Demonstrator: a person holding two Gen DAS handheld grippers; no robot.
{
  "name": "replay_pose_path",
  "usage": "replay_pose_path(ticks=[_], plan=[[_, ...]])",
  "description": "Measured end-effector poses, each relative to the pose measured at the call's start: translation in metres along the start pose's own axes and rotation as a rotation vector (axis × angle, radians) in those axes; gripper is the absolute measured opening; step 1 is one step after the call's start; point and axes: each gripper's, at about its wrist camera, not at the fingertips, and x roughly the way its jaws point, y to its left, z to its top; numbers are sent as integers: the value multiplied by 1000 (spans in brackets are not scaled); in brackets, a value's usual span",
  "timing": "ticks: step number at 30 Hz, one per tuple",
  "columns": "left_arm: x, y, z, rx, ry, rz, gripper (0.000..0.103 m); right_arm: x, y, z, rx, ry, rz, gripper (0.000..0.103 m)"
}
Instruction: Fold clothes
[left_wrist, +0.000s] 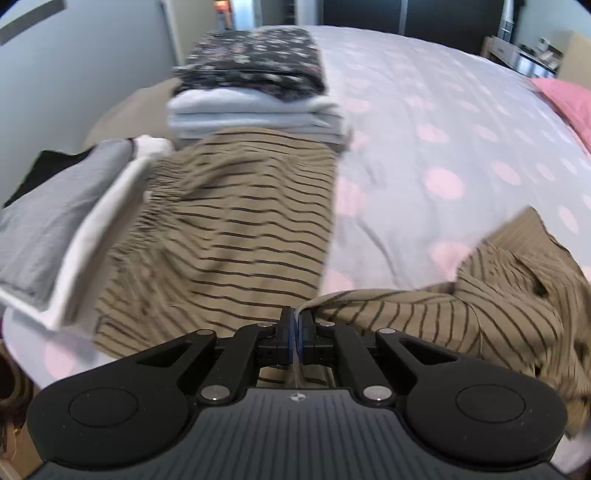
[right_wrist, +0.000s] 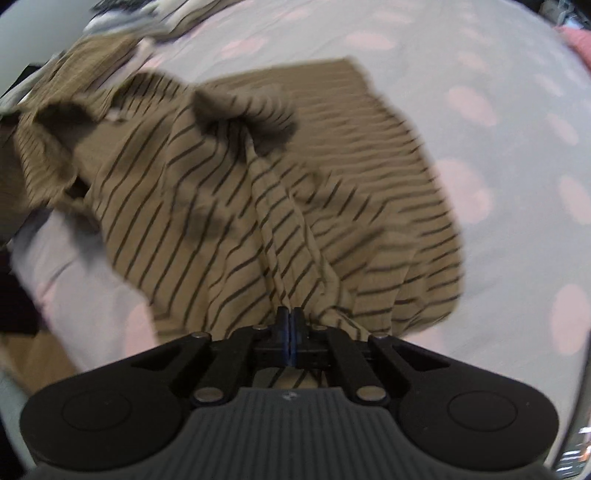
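A tan garment with thin dark stripes (left_wrist: 236, 229) lies spread on the bed, one part flat on the left and another part bunched at the right (left_wrist: 517, 295). My left gripper (left_wrist: 296, 317) is shut on an edge of the striped garment. In the right wrist view the same garment (right_wrist: 229, 184) hangs rumpled and lifted over the bed. My right gripper (right_wrist: 290, 317) is shut on a gathered fold of it. Both views are blurred by motion.
The bed cover (left_wrist: 443, 129) is pale lilac with pink dots. A stack of folded clothes (left_wrist: 255, 74), dark floral on light blue, stands at the far left. A grey and white folded pile (left_wrist: 62, 221) lies at the left. A pink pillow (left_wrist: 569, 99) is at the right.
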Motion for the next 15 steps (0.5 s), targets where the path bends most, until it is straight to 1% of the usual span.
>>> replay_pose_path(ticks=[2,5,7,11,15], plan=[[1,0,0,11,4,26,1,4,8,-6,-32,37,50,1],[2,-5,-1,42,10,46,1,6,24,-14,-108,80,101,1],[2,-8,-3,62,14,57,1,4,27,-14,-134,79,85,3],[6,-12,-4,79,33,66,1,-5,23,-11,-131,64,67,6],[9,-16,-5,88,42,73,1,-27,19,-8,-148,2,45,10]])
